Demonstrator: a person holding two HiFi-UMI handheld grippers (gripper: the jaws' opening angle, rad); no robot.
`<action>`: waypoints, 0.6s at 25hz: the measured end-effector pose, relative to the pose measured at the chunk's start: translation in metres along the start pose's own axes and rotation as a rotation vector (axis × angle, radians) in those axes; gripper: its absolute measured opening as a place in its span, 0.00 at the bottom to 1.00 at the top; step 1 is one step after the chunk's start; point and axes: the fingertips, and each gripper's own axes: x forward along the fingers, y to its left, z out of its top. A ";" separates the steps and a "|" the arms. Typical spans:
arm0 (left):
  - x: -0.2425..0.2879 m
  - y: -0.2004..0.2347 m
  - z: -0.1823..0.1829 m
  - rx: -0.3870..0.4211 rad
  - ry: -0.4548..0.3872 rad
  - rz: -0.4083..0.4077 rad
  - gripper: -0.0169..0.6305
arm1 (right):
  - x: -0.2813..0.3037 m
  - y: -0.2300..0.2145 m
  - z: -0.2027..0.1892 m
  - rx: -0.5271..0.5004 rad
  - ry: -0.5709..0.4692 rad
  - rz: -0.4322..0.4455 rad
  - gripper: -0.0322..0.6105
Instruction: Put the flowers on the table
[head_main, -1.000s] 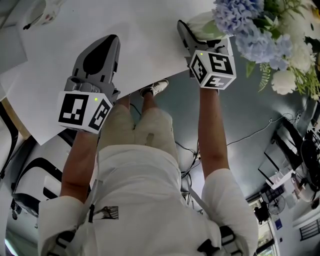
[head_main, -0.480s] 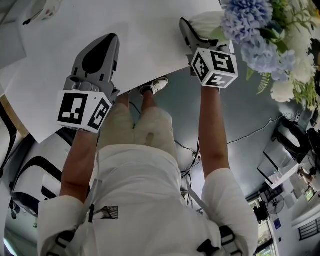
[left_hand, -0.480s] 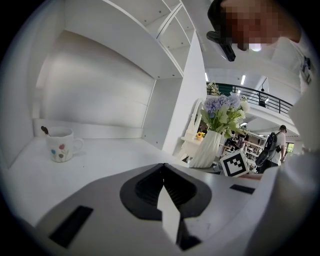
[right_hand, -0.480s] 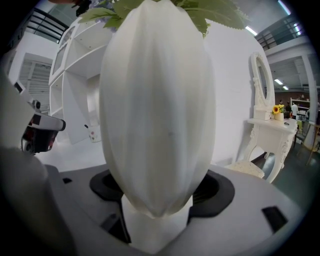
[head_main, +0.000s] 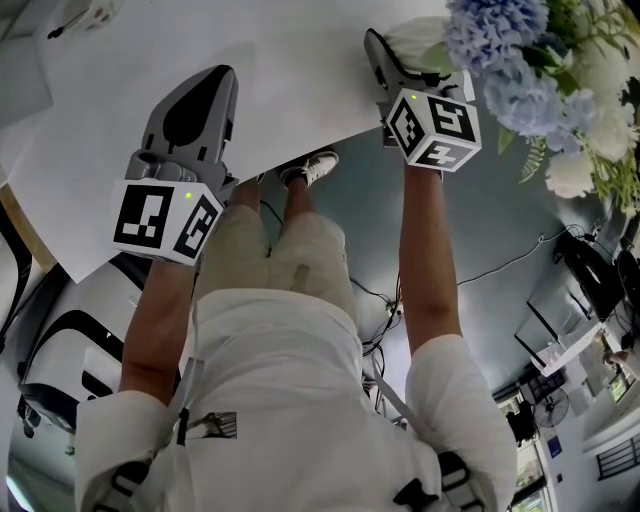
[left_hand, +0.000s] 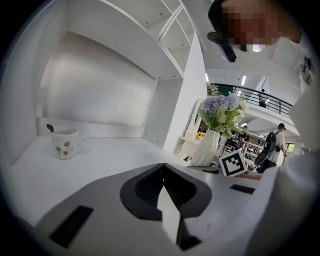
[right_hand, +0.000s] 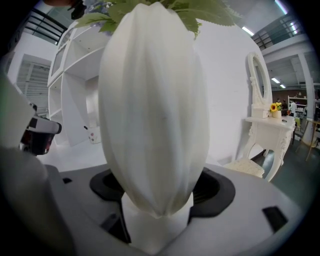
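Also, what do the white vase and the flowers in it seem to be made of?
The vase looks matte white, with vertical ribs and no gloss: likely unglazed ceramic or plaster, possibly moulded plastic. The flowers, blue and white clusters with very even petals, may be fabric imitations; real ones cannot be ruled out.

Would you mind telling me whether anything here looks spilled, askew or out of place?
Nothing stands out. The white vase sits upright in the right gripper, its flowers look intact, and the mug stands upright on the table with no spill visible.
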 end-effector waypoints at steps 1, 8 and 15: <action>0.000 0.001 0.000 -0.001 0.001 0.000 0.05 | 0.001 0.001 -0.001 0.006 0.003 0.002 0.62; -0.011 0.002 -0.006 0.002 0.005 -0.010 0.05 | -0.005 0.005 -0.007 0.013 -0.008 -0.019 0.62; -0.013 0.005 0.001 0.003 -0.004 -0.023 0.05 | -0.007 0.008 -0.009 0.036 0.009 -0.032 0.62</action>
